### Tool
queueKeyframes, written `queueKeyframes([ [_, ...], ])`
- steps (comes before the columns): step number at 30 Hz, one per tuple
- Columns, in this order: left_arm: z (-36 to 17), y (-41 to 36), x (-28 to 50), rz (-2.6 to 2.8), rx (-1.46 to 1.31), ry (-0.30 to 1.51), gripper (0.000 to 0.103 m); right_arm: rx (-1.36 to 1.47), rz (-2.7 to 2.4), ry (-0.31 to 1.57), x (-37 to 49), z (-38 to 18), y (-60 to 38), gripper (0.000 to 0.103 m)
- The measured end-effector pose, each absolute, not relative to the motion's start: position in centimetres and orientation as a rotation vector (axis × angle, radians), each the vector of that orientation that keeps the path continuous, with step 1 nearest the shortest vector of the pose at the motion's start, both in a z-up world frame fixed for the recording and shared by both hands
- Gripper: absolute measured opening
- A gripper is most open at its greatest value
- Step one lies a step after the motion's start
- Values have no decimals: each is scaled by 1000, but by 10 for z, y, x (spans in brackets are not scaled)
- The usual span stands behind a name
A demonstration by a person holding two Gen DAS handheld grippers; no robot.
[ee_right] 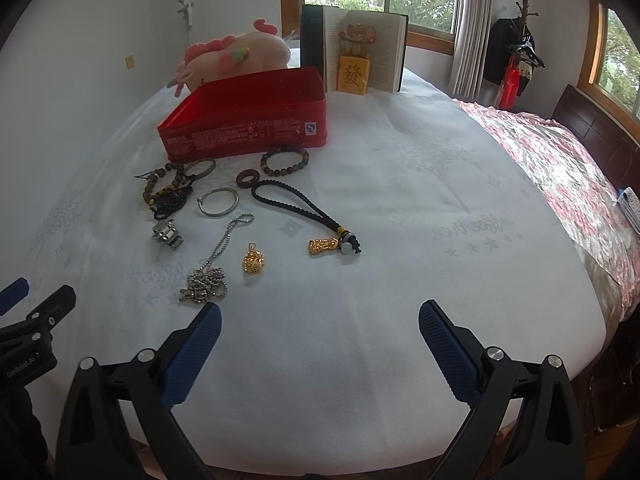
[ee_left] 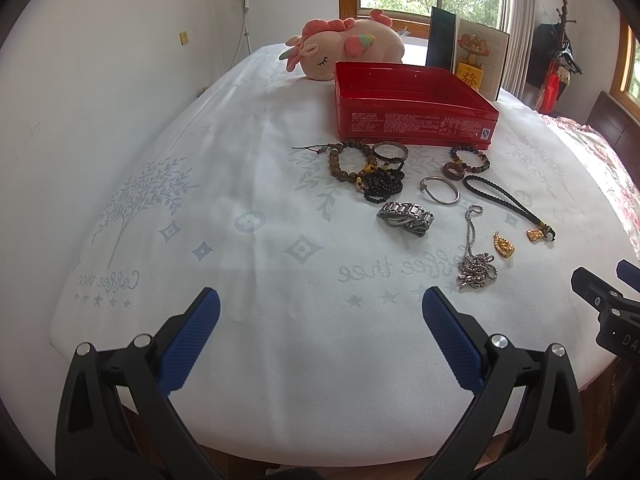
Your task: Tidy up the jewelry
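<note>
A red tin box (ee_left: 412,114) (ee_right: 248,120) stands open on the white bedsheet. In front of it lie several pieces of jewelry: brown bead bracelets (ee_left: 348,162), black beads (ee_left: 382,184), a metal watch band (ee_left: 406,218) (ee_right: 168,234), a silver bangle (ee_left: 440,190) (ee_right: 218,202), a silver chain (ee_left: 476,264) (ee_right: 208,276), a gold pendant (ee_left: 503,245) (ee_right: 254,262), a black cord with a gold charm (ee_left: 516,208) (ee_right: 316,220). My left gripper (ee_left: 320,320) and right gripper (ee_right: 320,328) are open and empty, near the bed's front edge.
A pink plush toy (ee_left: 348,48) and an open book (ee_right: 360,52) with a mouse figure stand behind the box. A pink quilt (ee_right: 560,168) lies at the right. A wall is at the left.
</note>
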State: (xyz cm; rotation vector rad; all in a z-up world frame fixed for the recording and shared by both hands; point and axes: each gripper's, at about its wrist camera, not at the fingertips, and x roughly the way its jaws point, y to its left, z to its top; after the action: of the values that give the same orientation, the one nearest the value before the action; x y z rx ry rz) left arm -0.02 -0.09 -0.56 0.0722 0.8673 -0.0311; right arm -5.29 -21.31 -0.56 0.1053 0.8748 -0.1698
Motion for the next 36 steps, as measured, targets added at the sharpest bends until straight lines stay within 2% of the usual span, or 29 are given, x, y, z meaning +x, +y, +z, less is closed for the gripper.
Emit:
queueKeyframes([
  [25,-13,8,15,-91,18,905,100,157,-89,889,-36,-10,-228,99],
  [31,-21,7,30,-171,-56,973,100,182,-6,893,-23,-9,-237,99],
  [34,-24,0,43,-204,-85,1019,99,181,-4,897,-14,-9,-243,98],
  [36,-25,-6,52,-218,-96,1035,99,194,9,909,-7,-11,-249,94],
])
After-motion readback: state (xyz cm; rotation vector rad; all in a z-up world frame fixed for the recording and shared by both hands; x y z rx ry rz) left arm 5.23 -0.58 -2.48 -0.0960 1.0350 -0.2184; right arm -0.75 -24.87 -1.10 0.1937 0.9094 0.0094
